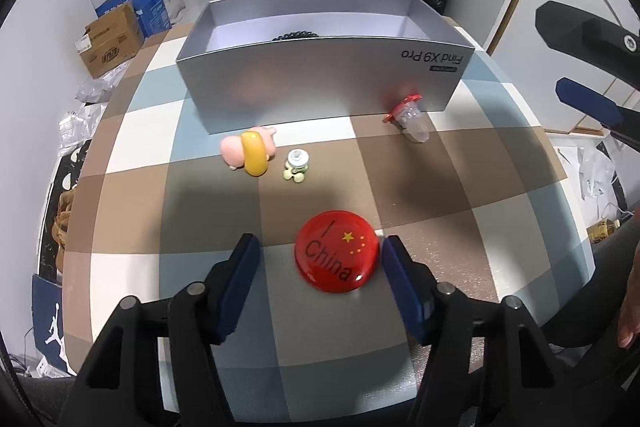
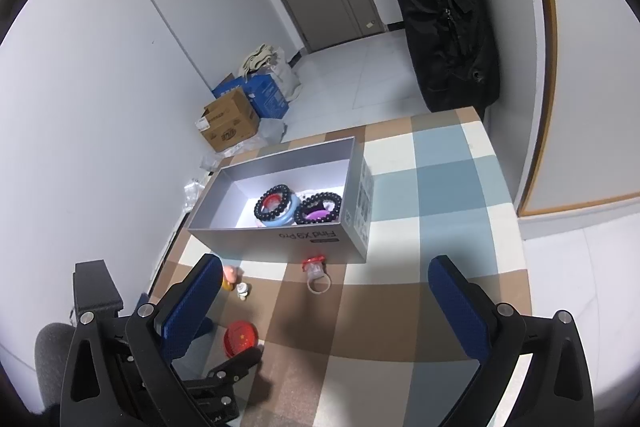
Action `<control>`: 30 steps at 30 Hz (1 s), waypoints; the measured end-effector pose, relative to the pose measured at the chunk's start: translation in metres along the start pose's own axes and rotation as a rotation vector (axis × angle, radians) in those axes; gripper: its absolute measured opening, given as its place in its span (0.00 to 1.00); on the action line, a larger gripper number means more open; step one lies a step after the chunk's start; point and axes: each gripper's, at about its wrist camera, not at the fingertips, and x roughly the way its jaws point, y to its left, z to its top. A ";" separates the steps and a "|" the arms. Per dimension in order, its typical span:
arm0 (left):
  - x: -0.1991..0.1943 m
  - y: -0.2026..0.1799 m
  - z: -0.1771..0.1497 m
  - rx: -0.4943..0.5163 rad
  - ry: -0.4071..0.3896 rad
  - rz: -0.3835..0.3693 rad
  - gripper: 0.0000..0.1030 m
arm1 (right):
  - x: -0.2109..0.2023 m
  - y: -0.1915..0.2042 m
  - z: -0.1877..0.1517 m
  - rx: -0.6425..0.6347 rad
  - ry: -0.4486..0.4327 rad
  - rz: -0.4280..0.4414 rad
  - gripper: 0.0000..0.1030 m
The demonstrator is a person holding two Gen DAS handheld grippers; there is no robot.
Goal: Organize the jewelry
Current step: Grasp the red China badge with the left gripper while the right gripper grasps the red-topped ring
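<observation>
**Red badge between my left fingers, box of bracelets ahead**

My left hand-held gripper [image 1: 318, 253] hovers low over the desk [image 1: 500, 235], which is covered in a check of brown, blue, grey and white. Its two blue-padded fingers are spread wide. Between them lies a round red badge [image 1: 337, 251] with yellow stars and black lettering, flat on the cloth. The badge sits nearer my right-side finger, almost touching its tip, with a clear gap to the other finger. Neither pad presses on it.

Further ahead, about midway to the box, lie two small pieces close together: a pink figure with a yellow band [image 1: 248, 151] across it, and just to its right a small pale green charm [image 1: 296, 167]. Off to the right, close against the box front, lies a red-topped ring with a clear body [image 1: 408, 119], tipped on its side.

Behind them all stands an open silver box [image 1: 320, 83] printed "Find X9 Pro".

My right hand-held gripper [image 2: 324, 307] is held higher, well above the desk and to the right, its blue fingers also spread wide and gripping nothing. From there I look down into the box [image 2: 280, 239]: at its right end two dark beaded bracelets [image 2: 276, 205] rest side by side, one lying on a light blue ring, the other over something purple. The badge [image 2: 241, 339] shows at the lower left, beside my left gripper's black frame.
</observation>
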 end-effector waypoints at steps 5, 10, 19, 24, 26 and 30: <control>0.000 -0.003 0.002 0.017 -0.009 0.008 0.37 | 0.000 0.000 0.000 0.000 -0.001 -0.001 1.00; 0.001 -0.002 0.003 0.015 -0.002 -0.029 0.36 | 0.000 0.000 0.000 0.001 -0.001 -0.002 1.00; -0.008 0.009 0.011 -0.073 -0.007 -0.110 0.36 | 0.003 -0.002 -0.002 0.006 0.020 -0.007 1.00; -0.023 0.016 0.018 -0.129 -0.055 -0.155 0.36 | 0.008 -0.004 -0.005 0.017 0.047 -0.041 1.00; -0.029 0.020 0.021 -0.149 -0.075 -0.169 0.36 | 0.012 -0.005 -0.007 0.013 0.061 -0.073 1.00; -0.035 0.028 0.026 -0.203 -0.101 -0.201 0.36 | 0.018 -0.003 -0.009 0.004 0.085 -0.073 1.00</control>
